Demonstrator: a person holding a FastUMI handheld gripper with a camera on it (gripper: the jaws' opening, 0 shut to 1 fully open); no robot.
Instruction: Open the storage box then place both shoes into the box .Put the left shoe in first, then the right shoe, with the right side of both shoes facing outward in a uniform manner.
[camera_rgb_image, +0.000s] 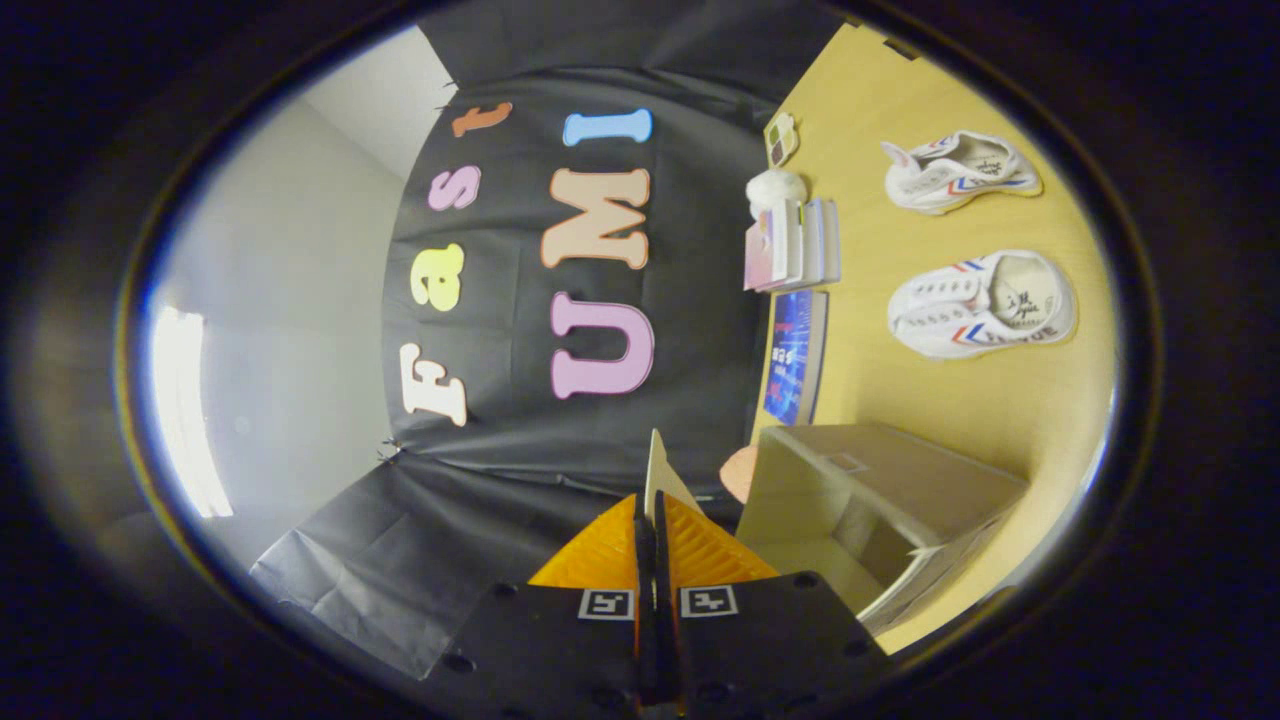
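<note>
Your storage box (880, 510) stood open on the table (1000, 400), just ahead of and beside your jaws (652, 515). Its lid flap (662, 478) rose thin between the fingers, and your jaws were pressed together on that flap, pinching it. Beyond the box, the two white shoes (985, 303) (960, 172) lay apart from each other on the table, well clear of the box. Near them a row of books (795, 245) stood against the booth's black cloth wall, with another book (797, 355) beside the box and a small white fluffy thing (776, 187) past the row.
</note>
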